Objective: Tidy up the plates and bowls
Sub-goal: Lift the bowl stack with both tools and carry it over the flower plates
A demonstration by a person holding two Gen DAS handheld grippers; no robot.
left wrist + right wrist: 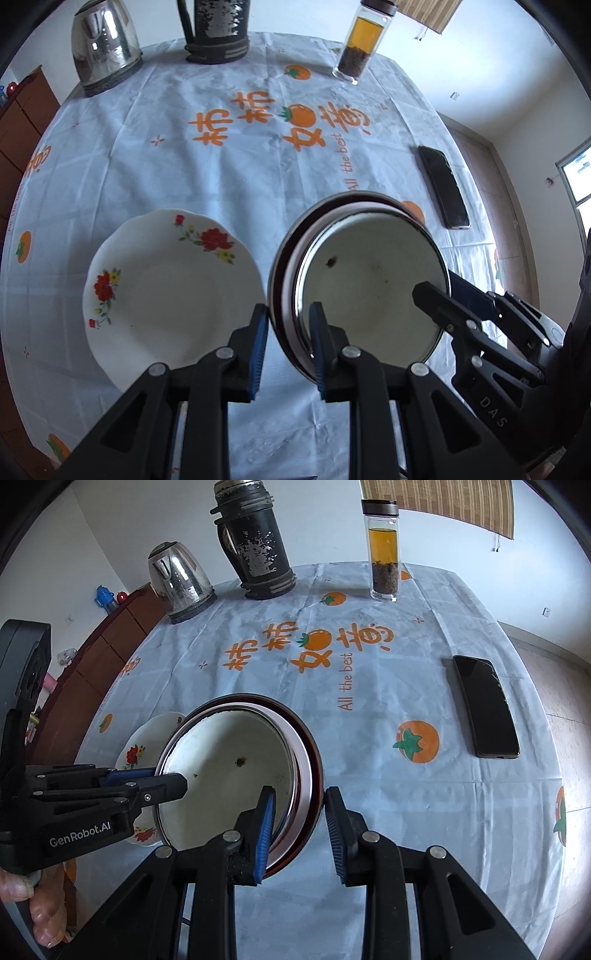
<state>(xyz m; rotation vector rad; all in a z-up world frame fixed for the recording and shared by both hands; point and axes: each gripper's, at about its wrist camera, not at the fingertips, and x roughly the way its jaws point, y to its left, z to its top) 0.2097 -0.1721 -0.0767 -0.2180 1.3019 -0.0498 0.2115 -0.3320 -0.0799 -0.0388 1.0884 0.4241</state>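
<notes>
A stack of bowls, a white enamel bowl (373, 280) nested in a metal-rimmed dark bowl (284, 295), sits on the table; it also shows in the right wrist view (229, 760). My left gripper (288, 347) straddles the stack's left rim, one finger outside and one inside, jaws around it with a small gap. My right gripper (301, 834) straddles the right rim the same way, and shows in the left wrist view (439, 299). A white flowered plate (173, 288) lies left of the stack, partly hidden in the right wrist view (140, 749).
A steel kettle (105, 44), a black thermos (216, 33) and a glass tea bottle (360, 40) stand at the table's far edge. A black phone (443, 186) lies at the right. A wooden cabinet (85, 679) stands left of the table.
</notes>
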